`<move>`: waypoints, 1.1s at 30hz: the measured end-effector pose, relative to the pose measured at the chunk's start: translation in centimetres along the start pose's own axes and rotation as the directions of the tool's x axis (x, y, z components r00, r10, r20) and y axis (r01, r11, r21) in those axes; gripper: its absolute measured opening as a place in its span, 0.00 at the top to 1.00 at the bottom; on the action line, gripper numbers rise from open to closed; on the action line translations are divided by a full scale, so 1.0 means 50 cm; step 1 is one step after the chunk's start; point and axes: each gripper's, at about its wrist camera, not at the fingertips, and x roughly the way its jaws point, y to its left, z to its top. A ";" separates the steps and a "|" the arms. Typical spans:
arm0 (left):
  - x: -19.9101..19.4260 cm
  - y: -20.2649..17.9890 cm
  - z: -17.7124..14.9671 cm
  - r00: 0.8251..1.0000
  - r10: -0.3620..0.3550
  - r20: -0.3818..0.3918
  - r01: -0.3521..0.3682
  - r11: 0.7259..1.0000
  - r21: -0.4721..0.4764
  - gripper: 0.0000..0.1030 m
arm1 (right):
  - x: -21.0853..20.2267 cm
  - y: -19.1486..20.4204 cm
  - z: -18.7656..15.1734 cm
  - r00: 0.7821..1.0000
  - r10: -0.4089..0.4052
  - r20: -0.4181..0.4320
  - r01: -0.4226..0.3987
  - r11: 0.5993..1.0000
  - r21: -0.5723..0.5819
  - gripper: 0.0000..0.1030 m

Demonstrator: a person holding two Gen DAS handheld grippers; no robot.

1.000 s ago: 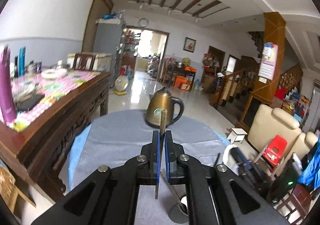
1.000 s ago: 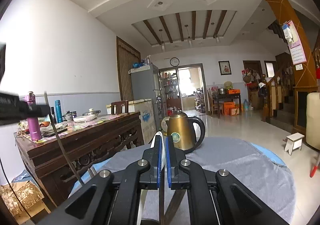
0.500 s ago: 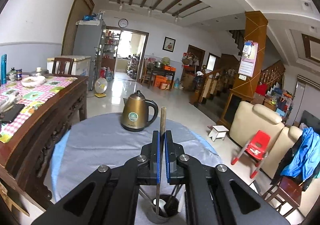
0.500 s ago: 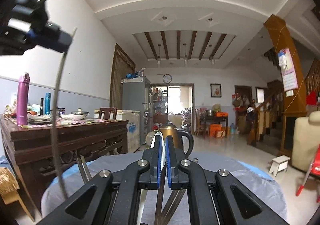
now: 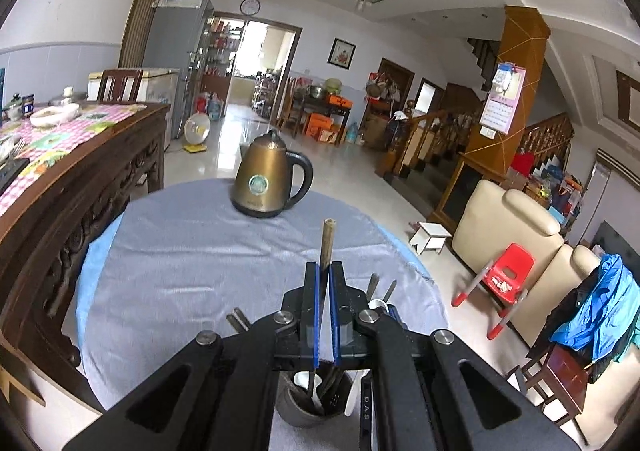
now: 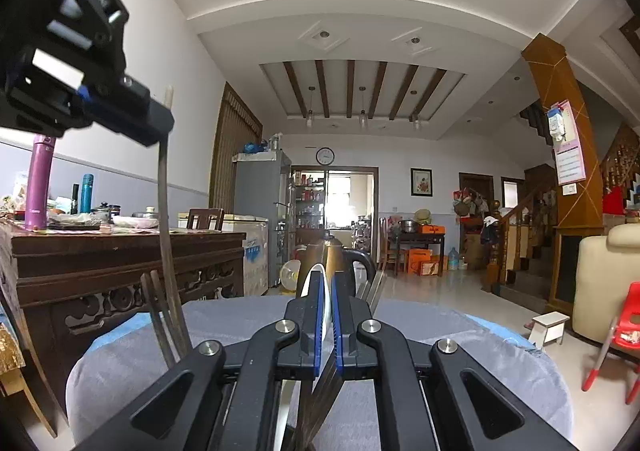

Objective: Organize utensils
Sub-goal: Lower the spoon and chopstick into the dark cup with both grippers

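Holding a long, dark chopstick (image 5: 327,247), the left gripper (image 5: 325,283) has its blue pads pinched tight on the shaft. Long axis runs near upright: blunt top pokes out above the jaws, thin lower end drops straight into the grey utensil cup (image 5: 308,409) right under the gripper on the grey tablecloth (image 5: 180,251). Cup already has a white spoon and dark handles in it, more handle tips fanning out to the right of the jaws. So the target lies straight below the left tool, nearly in line with the stick — looks like a drop-in, just needs a release; my read, not seen.

From the right wrist view the left gripper (image 6: 132,111) hangs high on the left with the chopstick (image 6: 164,219) dangling down from it, slightly bowed by the lens, two other sticks leaning beside its lower end.

Right gripper (image 6: 327,315) sits lower, pointing level toward the brass kettle (image 6: 332,259) at the far table edge. Its jaws are clamped narrow on a white handle (image 6: 316,279), likely a spoon, edge-on between the pads, long axis upright and running down below the jaws; lower end hidden. Dark utensil handles cross under it. The cup itself is not visible here, so which hand is nearer I can't tell for sure; left looks better lined up.
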 end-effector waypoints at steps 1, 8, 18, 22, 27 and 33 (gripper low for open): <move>0.001 0.003 -0.001 1.000 0.001 -0.004 -0.001 1.000 -0.002 0.96 | -0.003 0.001 -0.002 1.000 0.004 -0.005 -0.004 1.000 -0.002 0.96; 0.004 0.003 -0.017 0.999 0.000 -0.039 0.000 1.000 -0.008 0.96 | -0.030 -0.003 -0.004 0.999 0.034 -0.029 -0.034 0.999 -0.006 0.96; -0.005 -0.007 -0.025 0.998 0.000 -0.069 0.000 1.000 0.001 0.96 | -0.045 -0.021 0.002 0.994 0.061 -0.086 -0.060 0.998 0.014 0.95; 0.000 -0.008 -0.027 0.995 0.000 -0.101 0.001 1.000 0.005 0.96 | -0.049 -0.024 0.000 0.989 0.089 -0.116 -0.089 0.996 0.009 0.95; 0.005 -0.009 -0.031 0.992 0.004 -0.125 -0.004 1.000 0.006 0.95 | -0.046 -0.035 -0.004 0.982 0.128 -0.139 -0.125 0.992 0.031 0.95; 0.015 -0.003 -0.039 0.988 0.009 -0.152 -0.010 1.000 -0.006 0.95 | -0.016 -0.048 -0.020 0.959 0.183 -0.214 -0.166 0.981 0.095 0.95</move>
